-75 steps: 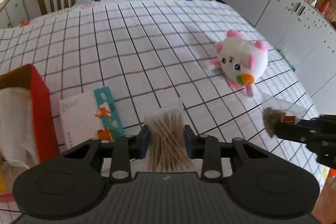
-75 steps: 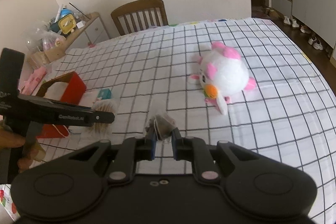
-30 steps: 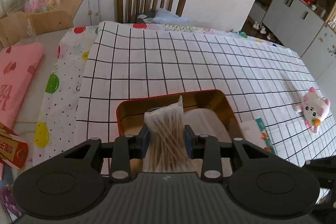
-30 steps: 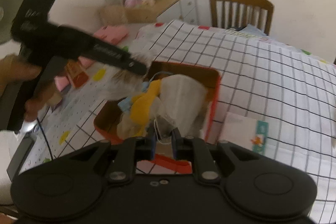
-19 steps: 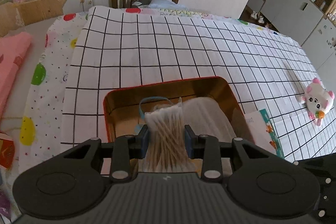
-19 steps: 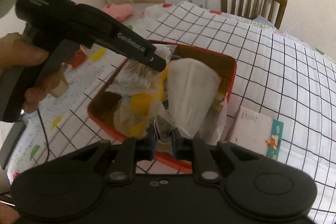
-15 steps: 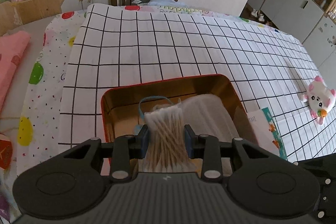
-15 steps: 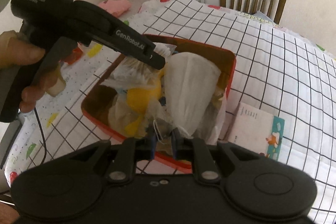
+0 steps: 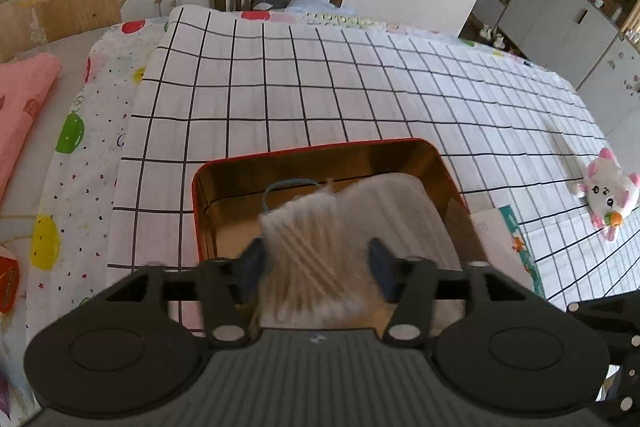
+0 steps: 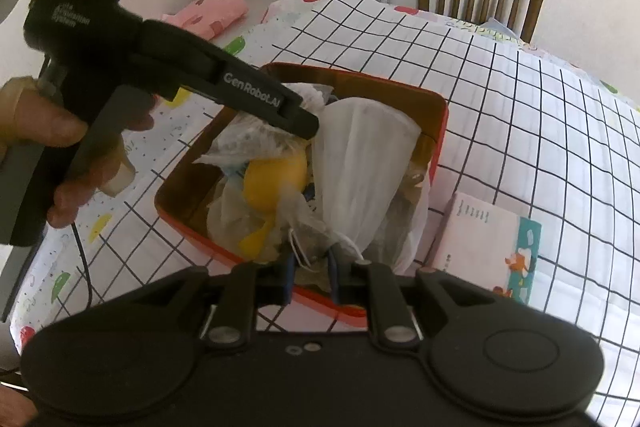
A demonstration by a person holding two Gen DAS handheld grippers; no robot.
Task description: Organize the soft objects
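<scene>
Dropping a bag of cotton swabs into the red tin.

Above the tin, the left tool is seen spread wide, the blurred bag loose between its fingers; half a second earlier it was clamped. At the tin's near edge the right tool is held narrow on a small tea bag. The tin is already heaped with a white mask and a yellow item, so the swabs could be tipped out over the rim onto the counter. A plush toy lies well right of the tin.
</scene>
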